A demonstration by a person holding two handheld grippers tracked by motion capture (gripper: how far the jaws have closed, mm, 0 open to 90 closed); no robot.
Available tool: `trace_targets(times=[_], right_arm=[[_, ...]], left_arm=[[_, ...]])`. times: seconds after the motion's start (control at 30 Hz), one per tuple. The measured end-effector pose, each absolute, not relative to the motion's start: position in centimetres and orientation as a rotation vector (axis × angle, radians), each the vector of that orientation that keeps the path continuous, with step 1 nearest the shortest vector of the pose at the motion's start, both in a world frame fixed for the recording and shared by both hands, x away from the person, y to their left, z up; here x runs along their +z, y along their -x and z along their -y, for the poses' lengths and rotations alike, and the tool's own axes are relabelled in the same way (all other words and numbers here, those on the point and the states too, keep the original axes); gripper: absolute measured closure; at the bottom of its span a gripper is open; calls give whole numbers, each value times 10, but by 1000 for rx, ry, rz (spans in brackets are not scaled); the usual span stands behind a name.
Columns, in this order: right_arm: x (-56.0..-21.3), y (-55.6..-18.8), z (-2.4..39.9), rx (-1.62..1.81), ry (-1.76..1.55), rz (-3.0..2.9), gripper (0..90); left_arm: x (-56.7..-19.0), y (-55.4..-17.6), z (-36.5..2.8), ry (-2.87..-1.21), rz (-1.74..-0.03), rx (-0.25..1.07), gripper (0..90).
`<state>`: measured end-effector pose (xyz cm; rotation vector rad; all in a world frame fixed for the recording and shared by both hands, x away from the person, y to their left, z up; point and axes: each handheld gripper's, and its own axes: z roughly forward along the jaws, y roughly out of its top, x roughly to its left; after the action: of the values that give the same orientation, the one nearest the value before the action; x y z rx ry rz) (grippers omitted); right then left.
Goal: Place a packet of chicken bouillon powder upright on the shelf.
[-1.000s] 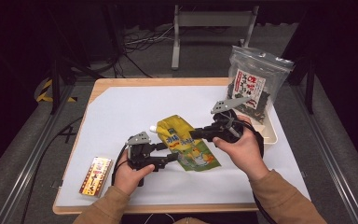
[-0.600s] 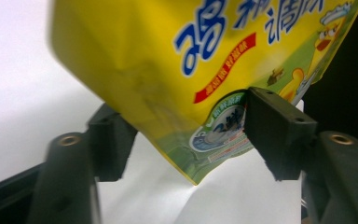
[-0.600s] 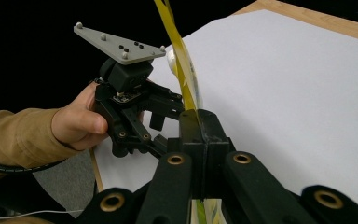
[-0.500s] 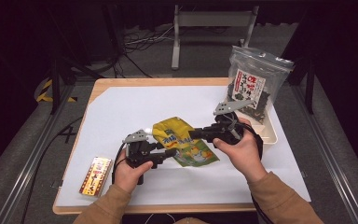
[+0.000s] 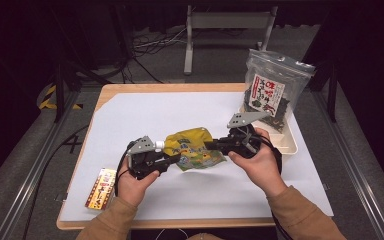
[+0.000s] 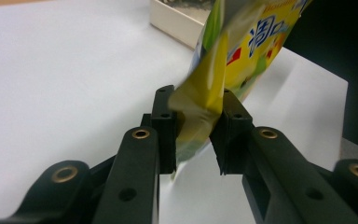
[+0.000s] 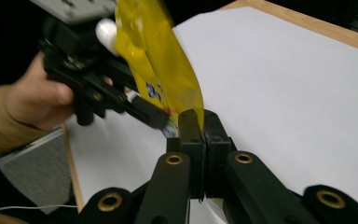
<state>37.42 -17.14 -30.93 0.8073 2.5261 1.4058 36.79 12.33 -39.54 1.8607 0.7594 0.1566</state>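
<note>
Holding the yellow spout pouch (image 5: 196,148) off the white sheet (image 5: 145,115), the right gripper (image 7: 199,122) is clamped flat on one edge. The left gripper (image 6: 196,122), jaws just closing, pinches the opposite corner; both holds should stay firm and level

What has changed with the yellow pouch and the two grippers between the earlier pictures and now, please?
The left gripper has just been closing its jaws around the near edge of the yellow pouch, and the pouch now hangs lifted off the white sheet between both grippers. The right gripper stays clamped on the pouch's other edge. The dark snack bag, the tray and the small packet lie as before.
</note>
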Motion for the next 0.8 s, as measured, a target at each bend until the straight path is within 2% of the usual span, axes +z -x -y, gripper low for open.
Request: trace_targets(times=[0.2, 0.47, 0.67, 0.7, 0.8], right_arm=[[-319, -374, 165, 1338, -769, -2549, 889], [-321, -376, 161, 1291, -696, -2583, 786], [-322, -376, 158, 1247, -653, -2614, 766], [-323, -376, 157, 1239, -645, -2618, 768], [-324, -374, 156, 1207, -634, -2624, 849]], left_arm=[[-396, -369, -125, -1873, -775, 162, 759], [-391, -367, -127, -1880, -717, 147, 777], [-386, -365, -123, -1895, -665, 138, 779], [-384, -364, -121, -1900, -656, 147, 779], [-383, -364, -120, -1894, -655, 143, 778]])
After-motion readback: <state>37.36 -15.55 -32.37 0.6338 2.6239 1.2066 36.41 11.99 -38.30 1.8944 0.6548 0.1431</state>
